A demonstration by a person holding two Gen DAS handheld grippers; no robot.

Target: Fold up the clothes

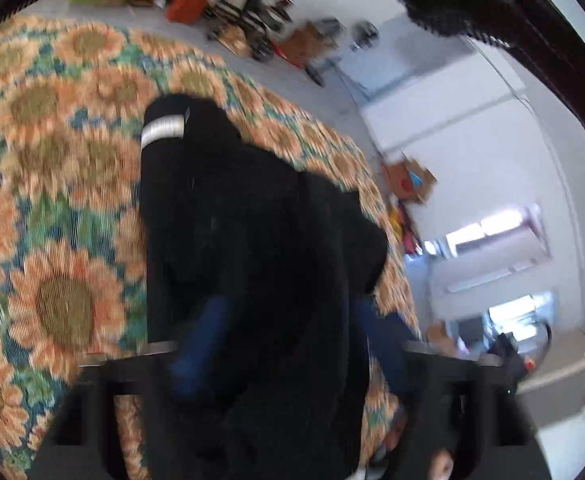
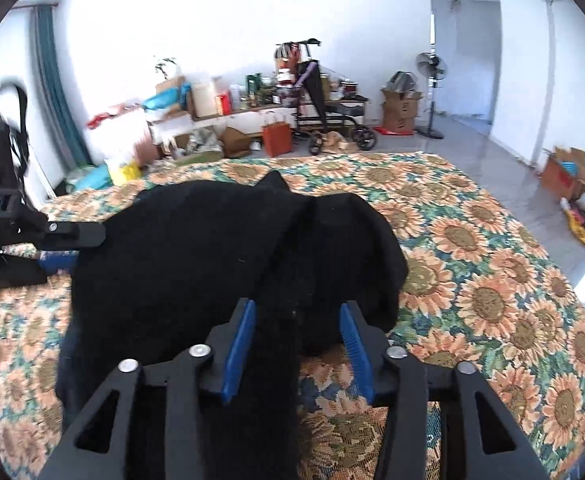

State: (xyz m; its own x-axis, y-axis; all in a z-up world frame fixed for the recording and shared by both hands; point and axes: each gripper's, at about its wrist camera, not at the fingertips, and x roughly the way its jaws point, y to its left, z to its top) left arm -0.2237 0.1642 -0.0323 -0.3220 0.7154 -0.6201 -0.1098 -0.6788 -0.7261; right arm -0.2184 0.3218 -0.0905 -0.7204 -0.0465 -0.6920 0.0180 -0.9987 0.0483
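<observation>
Black garment (image 2: 228, 256) lies bunched on the sunflower bedspread (image 2: 492, 280), running away from my right hand-held gripper (image 2: 296, 316), spread around a strip; my left hand-held gripper (image 2: 72, 240) pinches its far-left edge, I judge.

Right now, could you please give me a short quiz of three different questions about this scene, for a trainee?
1. True or false: the black garment lies on a plain white sheet.
2. Which pattern has the bedspread? A) stripes B) sunflowers C) dots
3. Fill in: black cloth passes between the blue pads of the right gripper, whose jaws stand ____.

Key
1. False: it is on the flowered bedspread.
2. B.
3. Apart; the cloth fills only part of the gap. The left gripper reaches the garment's far edge; its grip is unclear.
</observation>
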